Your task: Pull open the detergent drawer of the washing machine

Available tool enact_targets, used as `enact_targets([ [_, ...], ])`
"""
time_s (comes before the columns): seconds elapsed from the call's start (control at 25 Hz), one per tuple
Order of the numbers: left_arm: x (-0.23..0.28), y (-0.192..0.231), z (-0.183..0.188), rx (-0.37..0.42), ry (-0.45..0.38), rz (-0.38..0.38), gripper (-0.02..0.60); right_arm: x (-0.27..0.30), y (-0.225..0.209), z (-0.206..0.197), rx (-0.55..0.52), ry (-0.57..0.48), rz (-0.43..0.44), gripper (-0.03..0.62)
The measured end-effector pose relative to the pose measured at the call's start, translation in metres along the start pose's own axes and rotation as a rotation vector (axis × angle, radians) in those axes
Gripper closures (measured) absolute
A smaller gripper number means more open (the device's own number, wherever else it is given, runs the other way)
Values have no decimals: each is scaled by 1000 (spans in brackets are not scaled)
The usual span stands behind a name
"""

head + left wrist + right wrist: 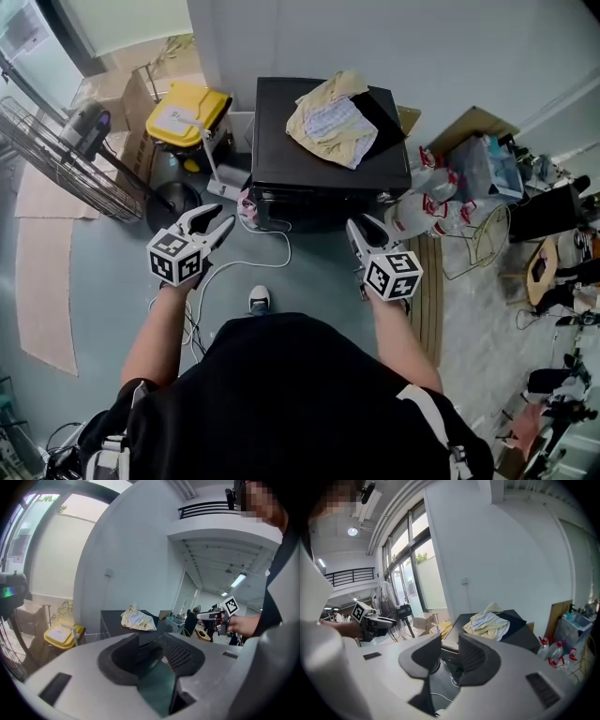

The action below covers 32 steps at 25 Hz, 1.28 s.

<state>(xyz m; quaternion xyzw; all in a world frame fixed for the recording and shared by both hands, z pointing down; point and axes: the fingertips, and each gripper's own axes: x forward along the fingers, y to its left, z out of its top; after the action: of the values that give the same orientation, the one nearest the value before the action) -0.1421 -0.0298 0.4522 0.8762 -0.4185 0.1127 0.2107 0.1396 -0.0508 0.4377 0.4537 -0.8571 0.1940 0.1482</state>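
The black washing machine (323, 155) stands against the far wall, seen from above, with a pile of pale yellow clothes (333, 117) on its lid. Its front face is barely visible and I cannot make out the detergent drawer. My left gripper (214, 221) hangs open and empty short of the machine's left front corner. My right gripper (367, 229) is open and empty near the right front corner. The left gripper view has its jaws (157, 651) apart, the machine (115, 620) beyond them. The right gripper (450, 656) also points at the machine (511, 632).
A yellow-lidded bin (187, 112) and a standing fan (56, 150) are left of the machine. A white cable (272, 251) trails on the floor before it. Plastic bottles (436, 211) and a wire basket (487, 239) crowd the right. The person's shoe (260, 300) is between the grippers.
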Motion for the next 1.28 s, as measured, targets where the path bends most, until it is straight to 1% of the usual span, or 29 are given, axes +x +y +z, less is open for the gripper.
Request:
enact_targets([
  [0.36,26,41,7,31,37,-10,414,36,-13,-8,0,56,-47,477],
  [0.72,53,69,2,45,81,-52,414,70,-20,-19,12,98,-77,477],
  [1.28,72,80,-24,45,153,-135,414,91,-19,-36,33,134,-125,476],
])
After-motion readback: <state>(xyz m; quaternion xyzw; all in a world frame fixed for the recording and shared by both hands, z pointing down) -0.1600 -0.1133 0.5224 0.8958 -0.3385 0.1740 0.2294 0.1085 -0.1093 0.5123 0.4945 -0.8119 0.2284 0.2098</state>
